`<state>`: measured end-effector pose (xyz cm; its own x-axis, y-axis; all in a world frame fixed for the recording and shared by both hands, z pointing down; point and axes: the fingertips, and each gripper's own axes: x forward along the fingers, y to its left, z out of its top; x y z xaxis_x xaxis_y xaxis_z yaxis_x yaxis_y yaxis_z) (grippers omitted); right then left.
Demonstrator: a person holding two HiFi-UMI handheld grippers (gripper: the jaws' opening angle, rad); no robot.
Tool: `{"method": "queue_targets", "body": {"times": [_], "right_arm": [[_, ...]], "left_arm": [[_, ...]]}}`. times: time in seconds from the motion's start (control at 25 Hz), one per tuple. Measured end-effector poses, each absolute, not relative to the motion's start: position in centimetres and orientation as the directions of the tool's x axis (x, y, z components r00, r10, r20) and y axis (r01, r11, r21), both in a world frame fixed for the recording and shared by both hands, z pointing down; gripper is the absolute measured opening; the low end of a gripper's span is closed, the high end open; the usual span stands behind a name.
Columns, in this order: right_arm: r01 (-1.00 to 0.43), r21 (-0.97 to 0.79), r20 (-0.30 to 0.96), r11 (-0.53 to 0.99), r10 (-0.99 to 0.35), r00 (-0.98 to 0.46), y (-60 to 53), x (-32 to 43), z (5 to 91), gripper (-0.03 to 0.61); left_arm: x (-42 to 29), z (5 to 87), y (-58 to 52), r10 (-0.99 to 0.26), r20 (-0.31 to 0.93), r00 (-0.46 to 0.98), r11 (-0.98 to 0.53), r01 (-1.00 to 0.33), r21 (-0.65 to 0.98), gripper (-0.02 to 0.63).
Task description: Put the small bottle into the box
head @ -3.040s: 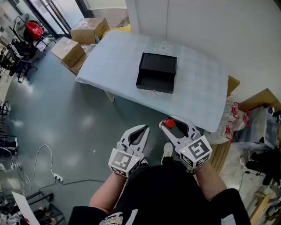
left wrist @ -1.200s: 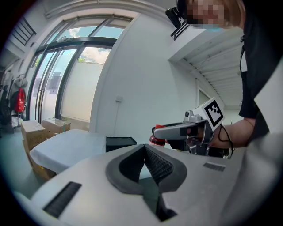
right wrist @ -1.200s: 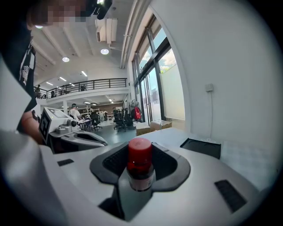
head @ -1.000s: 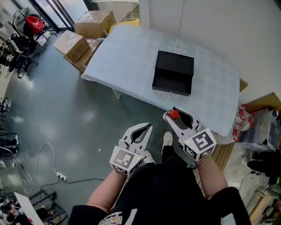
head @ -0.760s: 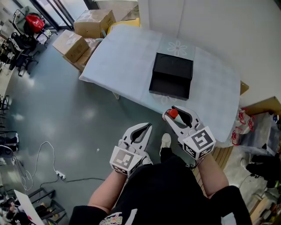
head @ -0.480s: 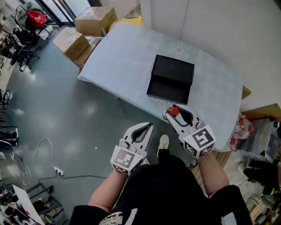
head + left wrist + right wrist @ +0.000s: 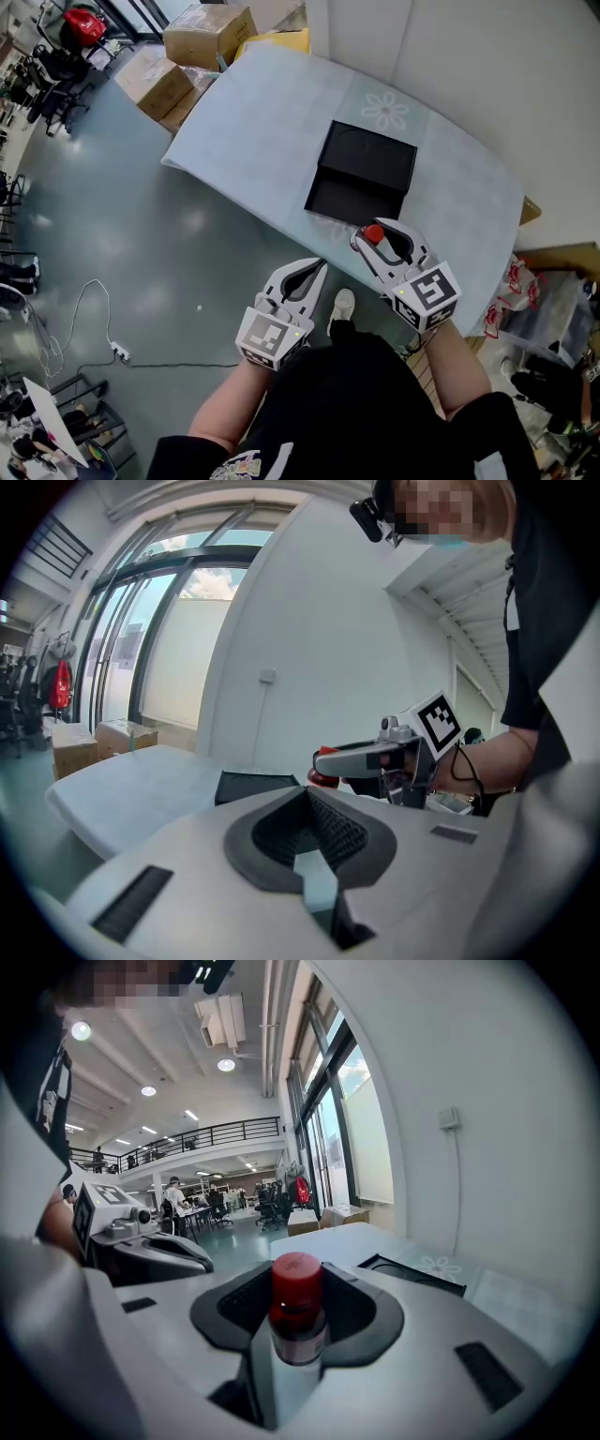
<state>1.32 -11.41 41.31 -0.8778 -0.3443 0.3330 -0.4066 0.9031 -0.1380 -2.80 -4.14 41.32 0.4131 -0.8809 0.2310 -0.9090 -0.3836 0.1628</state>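
We've got the small dark red-capped bottle [image 7: 298, 1309] clamped upright in the right gripper [image 7: 372, 235], at the near edge of the pale-blue-clothed table [image 7: 253, 122], near the open black box [image 7: 366, 155]. Left gripper [image 7: 307, 272] jaws are together and empty, off the table.

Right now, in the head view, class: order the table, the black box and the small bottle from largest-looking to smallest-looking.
1. table
2. black box
3. small bottle, smallest though nearest the camera, held in the right gripper
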Motion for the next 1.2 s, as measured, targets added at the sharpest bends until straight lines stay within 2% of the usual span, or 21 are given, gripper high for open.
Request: {"method": "queue_targets", "body": {"times": [0.68,1.2], "right_arm": [[-0.4,-0.102,0.363,0.911,-0.34,-0.867,-15.5,1.0,43.3,0.16],[-0.481,-0.074,0.406,0.874,-0.414,-0.815,-19.9,-2.1,47.4,0.16]], "left_arm": [[-2.8,41.9,-7.1,-0.882,0.273,0.384,-0.353,-0.923,0.155,0.008],[-5.4,44.5,-11.0,-0.817,0.288,0.499,-0.459,-0.866,0.197,0.008]]}}
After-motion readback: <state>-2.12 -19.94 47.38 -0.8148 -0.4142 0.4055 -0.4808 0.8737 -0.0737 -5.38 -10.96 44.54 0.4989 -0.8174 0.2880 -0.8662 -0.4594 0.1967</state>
